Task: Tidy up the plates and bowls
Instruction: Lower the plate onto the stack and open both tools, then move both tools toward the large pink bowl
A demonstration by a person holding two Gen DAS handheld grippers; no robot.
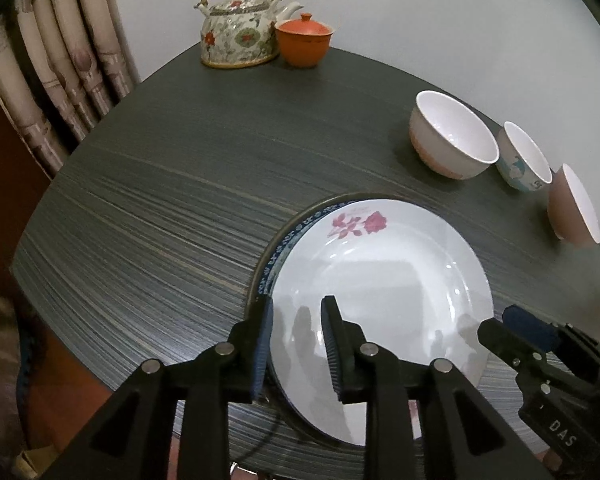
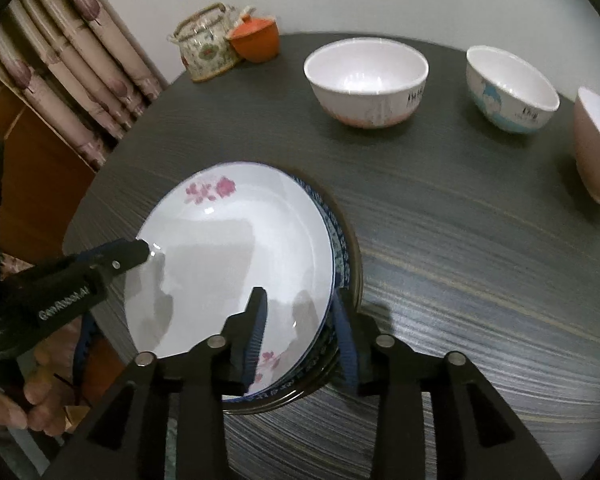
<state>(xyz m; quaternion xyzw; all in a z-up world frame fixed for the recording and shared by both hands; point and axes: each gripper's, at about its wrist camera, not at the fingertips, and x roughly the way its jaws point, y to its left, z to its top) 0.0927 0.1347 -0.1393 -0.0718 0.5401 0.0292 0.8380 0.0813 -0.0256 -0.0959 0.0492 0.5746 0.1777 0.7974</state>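
Left gripper (image 1: 296,336) is nearest: jaws straddle the left rim of the plate stack (image 1: 380,292), one blue ribbed pad outside, one over the white well. Gap looks too wide for a firm clamp; can't tell if it's biting. Right gripper (image 2: 300,328) does the same on the stack's right rim, pads either side of the edges. Same verdict: around the rim, grip not confirmed.

Left to right on the counter (image 1: 160,200):
- patterned teapot (image 1: 240,28) with woven handle, far back
- orange lidded cup (image 1: 304,40) touching or just beside it
- plate stack near the front edge: white glossy plate with pink flower print on top, blue-patterned plate under it, dark-rimmed one at the bottom
- three bowls in a row, well apart from the stack: white bowl (image 2: 366,80) with a peach base, pale blue bowl (image 2: 512,88), brown bowl (image 2: 596,144) with white inside

Step, my read: plates look stacked, both grippers on the stack to square or shift it. Bowls not nested yet.

Next move needs: both sides closing evenly and lifting level. Glazed ceramic is slick, so plates can slide on each other if tilted. The bowls' round deep shape should nest fine.
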